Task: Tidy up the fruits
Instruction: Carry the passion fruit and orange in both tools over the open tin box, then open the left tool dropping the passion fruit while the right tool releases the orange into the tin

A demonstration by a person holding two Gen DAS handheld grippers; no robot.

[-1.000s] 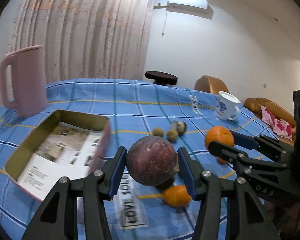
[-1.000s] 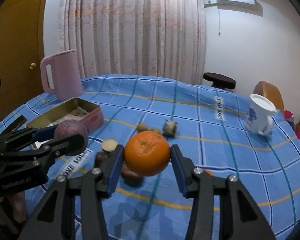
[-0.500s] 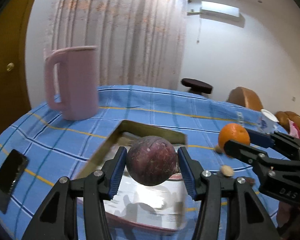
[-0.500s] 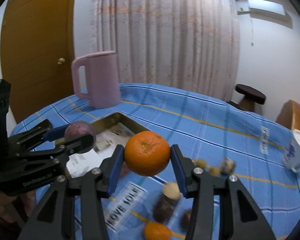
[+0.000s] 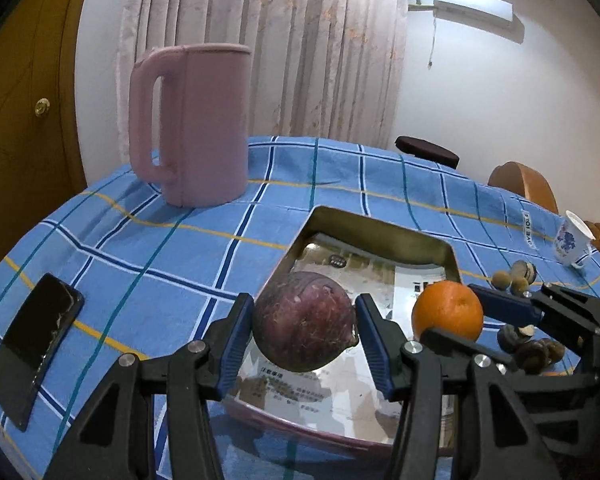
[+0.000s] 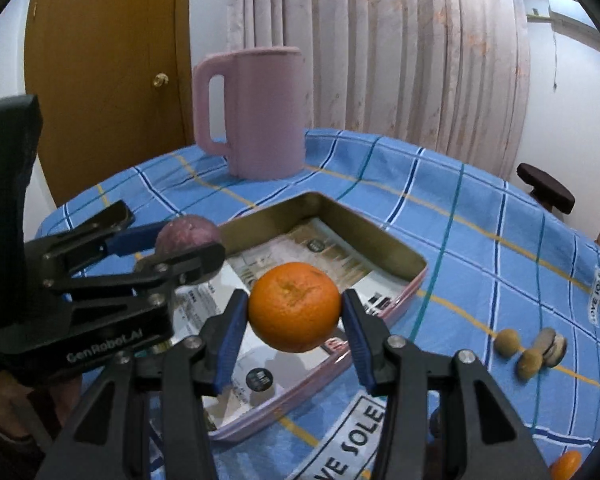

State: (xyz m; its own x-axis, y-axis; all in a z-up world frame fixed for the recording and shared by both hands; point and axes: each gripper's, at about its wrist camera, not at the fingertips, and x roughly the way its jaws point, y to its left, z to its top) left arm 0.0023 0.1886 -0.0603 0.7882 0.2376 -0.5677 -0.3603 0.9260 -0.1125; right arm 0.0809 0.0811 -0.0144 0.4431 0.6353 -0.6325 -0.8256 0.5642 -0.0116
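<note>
Purple-skinned and round, the passion fruit is clamped between the blue-padded fingers of the left tongs, and it is held in the air above the near part of the shallow pink metal tin, whose floor is lined with printed paper. A round orange mandarin is gripped the same way by the right tongs, over the same tin and nearer its right wall; in the left wrist view it is seen just beside the purple fruit, the two apart.

The step in hand is judged to be the setting down of both fruits inside the tin. It would be done well if each fruit were lowered until it nearly rests on the paper before the fingers are parted, since round fruit dropped from height is likely to roll or bounce over the low wall. The two tongs should be kept from touching, and the fruits released well apart from each other.

The tin lies on the blue checked cloth of the surface, toward its left side, with the tall pink plastic jug near the far edge. Small brown fruits lie loose on the cloth toward the right edge, well apart from the tin.
</note>
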